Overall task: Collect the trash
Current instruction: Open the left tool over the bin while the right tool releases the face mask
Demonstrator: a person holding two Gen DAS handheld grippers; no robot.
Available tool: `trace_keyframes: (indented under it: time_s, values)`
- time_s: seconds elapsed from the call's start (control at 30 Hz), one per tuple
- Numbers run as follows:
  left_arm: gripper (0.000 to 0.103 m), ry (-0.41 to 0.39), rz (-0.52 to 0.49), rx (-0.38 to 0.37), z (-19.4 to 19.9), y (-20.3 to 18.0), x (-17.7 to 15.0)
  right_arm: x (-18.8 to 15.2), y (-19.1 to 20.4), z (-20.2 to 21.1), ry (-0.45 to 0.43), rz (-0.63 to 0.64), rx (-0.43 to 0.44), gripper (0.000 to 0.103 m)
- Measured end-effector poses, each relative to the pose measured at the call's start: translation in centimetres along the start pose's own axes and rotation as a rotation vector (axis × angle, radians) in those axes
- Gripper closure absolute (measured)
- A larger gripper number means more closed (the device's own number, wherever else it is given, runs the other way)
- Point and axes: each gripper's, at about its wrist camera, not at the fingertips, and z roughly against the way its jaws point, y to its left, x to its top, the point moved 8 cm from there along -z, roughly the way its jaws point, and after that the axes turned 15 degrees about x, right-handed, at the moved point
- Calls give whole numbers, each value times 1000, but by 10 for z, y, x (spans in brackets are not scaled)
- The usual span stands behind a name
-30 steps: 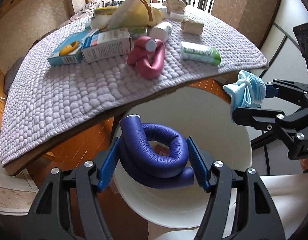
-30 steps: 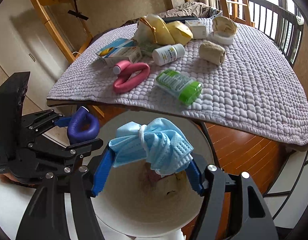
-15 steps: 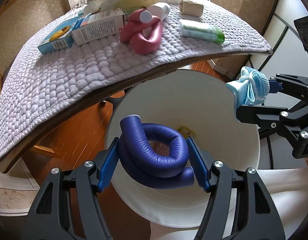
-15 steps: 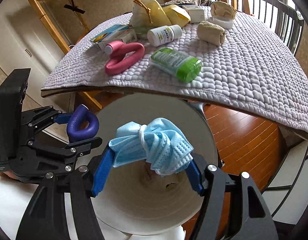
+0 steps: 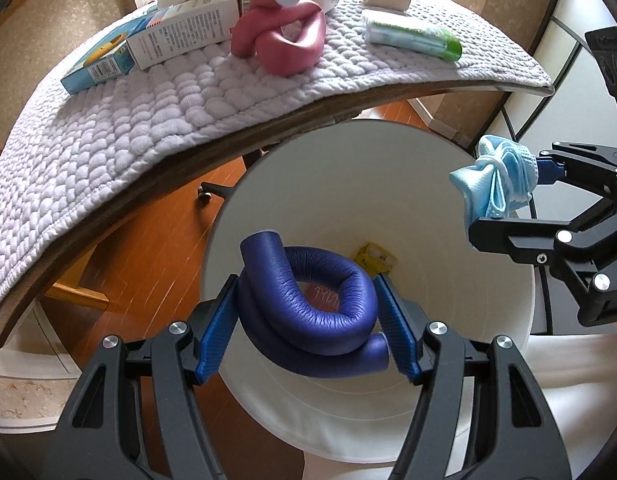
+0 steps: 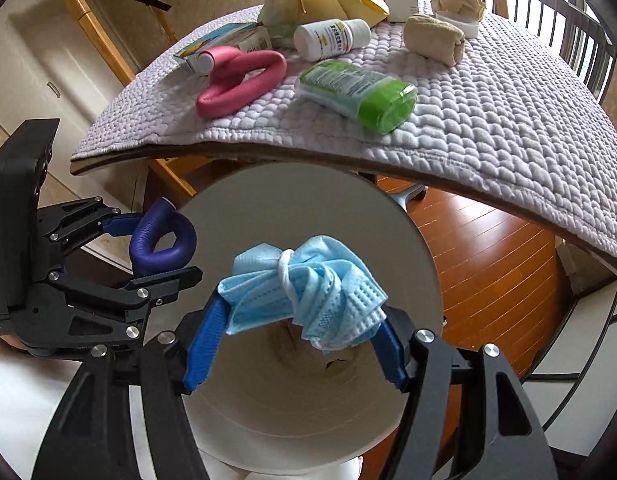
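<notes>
My left gripper (image 5: 306, 326) is shut on a coiled blue foam roller (image 5: 308, 312) and hangs over the mouth of a white bin (image 5: 348, 160). In the right wrist view that same blue roller (image 6: 162, 244) shows at the left, above the bin's rim. My right gripper (image 6: 296, 336) is shut on a crumpled light-blue face mask (image 6: 308, 292), also over the white bin (image 6: 308, 192). From the left wrist view the face mask (image 5: 496, 176) sits over the bin's right rim. A yellow scrap (image 5: 374, 258) and something red lie at the bin's bottom.
Beyond the bin a table with a quilted lilac mat (image 6: 508, 120) carries a pink foam roller (image 6: 240, 76), a green packet (image 6: 356, 90), a white pill bottle (image 6: 332, 38), boxes (image 5: 160, 40), a beige roll (image 6: 432, 38) and yellow bags. Wooden floor (image 6: 480, 264) lies under the table.
Both grippers have sunk toward the bin with their loads. The table's edge has risen in both views and the bin's inside fills more of the picture.
</notes>
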Motion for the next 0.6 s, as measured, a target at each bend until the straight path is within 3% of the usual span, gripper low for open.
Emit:
trace_keyframes:
  time_s: [0.6]
  values:
    - [35, 15, -20, 11, -14, -11, -1, -2, -7, -29, 29, -8, -6, 38]
